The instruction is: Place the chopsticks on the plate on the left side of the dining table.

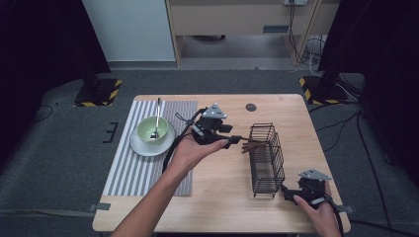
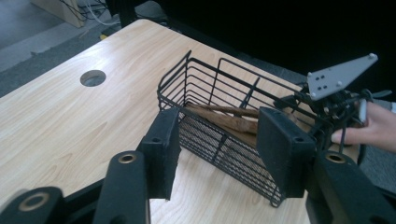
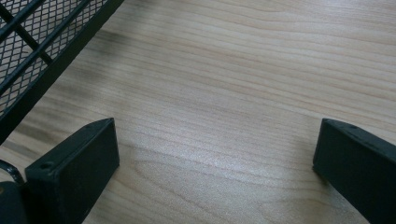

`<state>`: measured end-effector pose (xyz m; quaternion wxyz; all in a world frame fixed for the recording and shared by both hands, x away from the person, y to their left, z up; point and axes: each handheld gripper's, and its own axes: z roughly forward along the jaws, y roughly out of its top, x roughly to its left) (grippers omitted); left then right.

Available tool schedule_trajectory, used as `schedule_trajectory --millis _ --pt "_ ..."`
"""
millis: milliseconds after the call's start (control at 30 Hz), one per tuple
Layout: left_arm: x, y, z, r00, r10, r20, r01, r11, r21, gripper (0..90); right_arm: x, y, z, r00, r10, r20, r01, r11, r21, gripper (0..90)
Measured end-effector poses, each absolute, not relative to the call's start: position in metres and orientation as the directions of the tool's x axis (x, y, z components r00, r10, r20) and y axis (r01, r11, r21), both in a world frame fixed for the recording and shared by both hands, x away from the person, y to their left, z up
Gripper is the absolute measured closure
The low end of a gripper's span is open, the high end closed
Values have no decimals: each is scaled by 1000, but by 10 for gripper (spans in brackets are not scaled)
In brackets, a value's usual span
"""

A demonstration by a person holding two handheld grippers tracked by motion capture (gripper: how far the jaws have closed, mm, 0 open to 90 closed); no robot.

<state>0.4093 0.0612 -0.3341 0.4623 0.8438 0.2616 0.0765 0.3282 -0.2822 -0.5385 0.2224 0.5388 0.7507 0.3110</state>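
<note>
Black, both jaws of my left gripper (image 2: 215, 149) stand apart with nothing between them, hovering just short of the near end of the black wire basket (image 2: 219, 109). Directly ahead of those jaws, inside the basket, lie brown wooden sticks (image 2: 229, 122), resting along the mesh floor. In the high view one end of the sticks (image 1: 249, 146) pokes out through the basket's side toward my left gripper (image 1: 236, 138). Beyond the basket, on its far side from my left gripper, sits my right gripper (image 2: 322, 100), held low at the basket's far corner. My right gripper (image 3: 215, 158) has its jaws wide apart over bare wooden table (image 3: 243, 70), gripping nothing, with the basket's lower edge (image 3: 42, 51) just off its one jaw. Behind my left hand (image 1: 192, 150), well apart from the basket, a green bowl (image 1: 153, 129) stands on a white plate (image 1: 143, 147), on a striped mat (image 1: 131, 173). A spoon (image 1: 157, 116) rests in the bowl, handle leaning over the far rim.
</note>
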Motion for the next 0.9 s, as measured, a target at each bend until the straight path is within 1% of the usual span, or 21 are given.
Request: schedule_trajectory --millis 300,633,900 --pt "410 54 -335 851 512 -117 374 -435 819 543 328 -282 -539 -319 948 1 671 225 707 4" --pt "411 44 -338 855 511 -90 363 -465 808 559 328 -282 -539 -317 948 3 672 223 707 5" --pt "418 39 -342 840 538 -76 370 -464 805 585 328 -283 -539 -320 947 4 670 223 708 7"
